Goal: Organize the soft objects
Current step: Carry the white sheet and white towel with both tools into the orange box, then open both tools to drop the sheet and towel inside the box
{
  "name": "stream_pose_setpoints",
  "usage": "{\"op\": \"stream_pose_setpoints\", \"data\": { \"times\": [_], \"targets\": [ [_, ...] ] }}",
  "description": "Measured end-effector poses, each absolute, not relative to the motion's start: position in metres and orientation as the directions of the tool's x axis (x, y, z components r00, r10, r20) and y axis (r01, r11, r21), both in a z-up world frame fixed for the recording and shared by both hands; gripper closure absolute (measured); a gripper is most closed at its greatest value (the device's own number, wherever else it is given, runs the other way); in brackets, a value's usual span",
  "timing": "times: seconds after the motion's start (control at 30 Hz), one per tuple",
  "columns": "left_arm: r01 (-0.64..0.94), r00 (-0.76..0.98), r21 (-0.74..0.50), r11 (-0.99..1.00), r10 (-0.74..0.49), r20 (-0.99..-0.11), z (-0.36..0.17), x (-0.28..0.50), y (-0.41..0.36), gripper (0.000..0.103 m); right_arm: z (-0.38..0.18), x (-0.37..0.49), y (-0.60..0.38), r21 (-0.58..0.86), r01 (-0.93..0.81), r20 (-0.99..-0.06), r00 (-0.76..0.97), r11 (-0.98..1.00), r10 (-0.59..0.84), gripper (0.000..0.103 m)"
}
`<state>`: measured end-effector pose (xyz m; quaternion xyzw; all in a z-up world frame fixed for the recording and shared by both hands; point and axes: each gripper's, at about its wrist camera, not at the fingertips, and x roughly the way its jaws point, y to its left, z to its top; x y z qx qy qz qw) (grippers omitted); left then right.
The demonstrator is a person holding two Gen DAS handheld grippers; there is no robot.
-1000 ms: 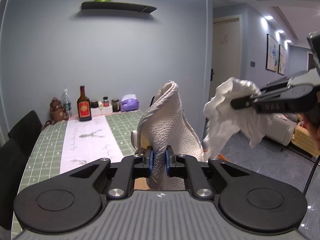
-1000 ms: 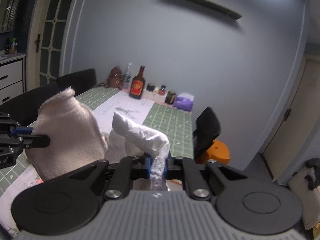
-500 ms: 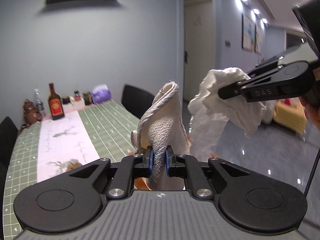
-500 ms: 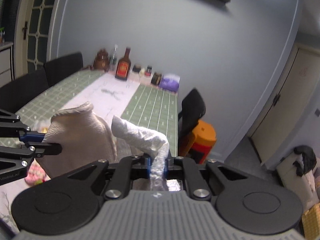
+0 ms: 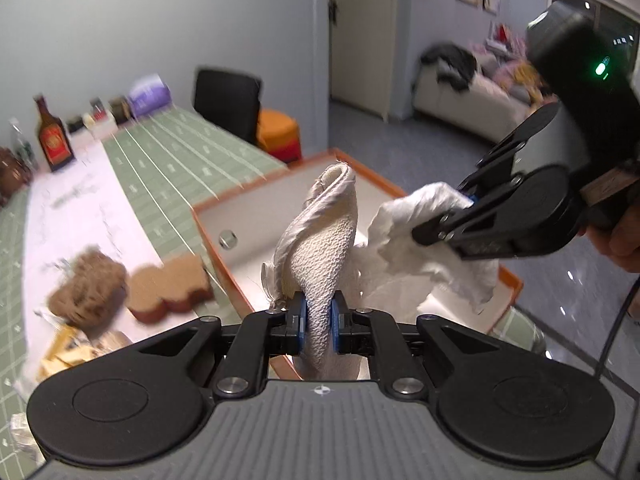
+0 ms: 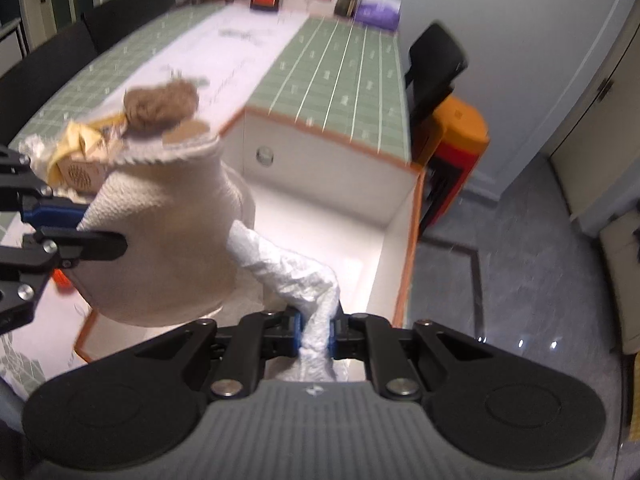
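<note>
both grippers hang over the white box with the orange rim (image 5: pixel 208 222) at the desk's (image 5: pixel 180 152) edge. the left gripper (image 5: pixel 319 322) has its jaws clenched on a cream waffle-weave cloth (image 5: pixel 328 248); the right gripper (image 6: pixel 316 330) pinches a crumpled white cloth (image 6: pixel 296 272) just beside it. beyond the box, on the desk runner, lie a brown fuzzy ball (image 5: pixel 86 280) and a brown sponge (image 5: pixel 170 284).

Box (image 6: pixel 320 168) interior open (walls surround it).
</note>
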<state>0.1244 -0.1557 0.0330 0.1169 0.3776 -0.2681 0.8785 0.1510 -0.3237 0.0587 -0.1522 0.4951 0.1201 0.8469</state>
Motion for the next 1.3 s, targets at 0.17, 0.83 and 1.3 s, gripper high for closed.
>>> {"op": "stream_pose_setpoints", "data": {
  "times": [0.17,0.83,1.3],
  "targets": [
    [0.59,0.497,0.014,0.807,-0.35,-0.794,0.012,0.136,-0.168,0.09,0.017,0.167,-0.327,-0.055,-0.383,-0.93,0.355,0.922,0.092,0.093],
    [0.656,0.339,0.071,0.751,-0.21,-0.917,-0.045,0.166,-0.202,0.083,-0.063,0.19,-0.31,-0.016,-0.491,-0.983,0.169,0.871,0.078,0.088],
    [0.624,0.411,0.031,0.781,-0.295,-0.863,-0.007,0.155,-0.18,0.04,-0.022,0.174,-0.294,-0.133,-0.521,-0.962,0.271,0.843,0.015,0.044]
  ]
}}
